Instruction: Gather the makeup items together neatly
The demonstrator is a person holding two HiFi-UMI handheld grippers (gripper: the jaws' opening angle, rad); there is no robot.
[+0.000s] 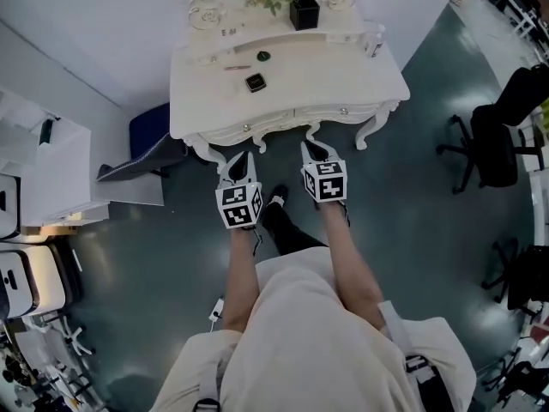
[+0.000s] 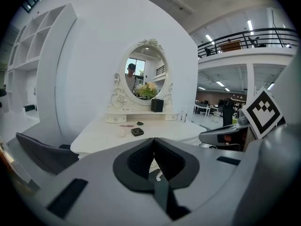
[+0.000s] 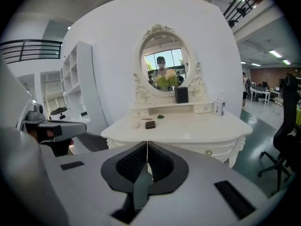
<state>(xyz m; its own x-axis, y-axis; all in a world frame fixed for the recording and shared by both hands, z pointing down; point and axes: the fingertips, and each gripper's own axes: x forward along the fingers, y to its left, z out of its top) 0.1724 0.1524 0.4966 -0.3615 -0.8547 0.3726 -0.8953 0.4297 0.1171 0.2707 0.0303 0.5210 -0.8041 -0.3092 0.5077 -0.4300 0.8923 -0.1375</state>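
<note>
No word, brand or number legible in any view; only signs: black-and-white square marker patterns on left cube (image 1: 238,206) of left gripper (image 1: 239,160) and right cube (image 1: 325,181) of right gripper (image 1: 314,150); coded blocks, no letters; few dark marks on ledge (image 1: 227,31) of dressing table (image 1: 326,84), too small to read; label on clear bottle (image 3: 220,108) at table's right end, blurred, unreadable.

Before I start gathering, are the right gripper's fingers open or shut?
Shut: the right gripper shows its fingers touching, nothing between them.
</note>
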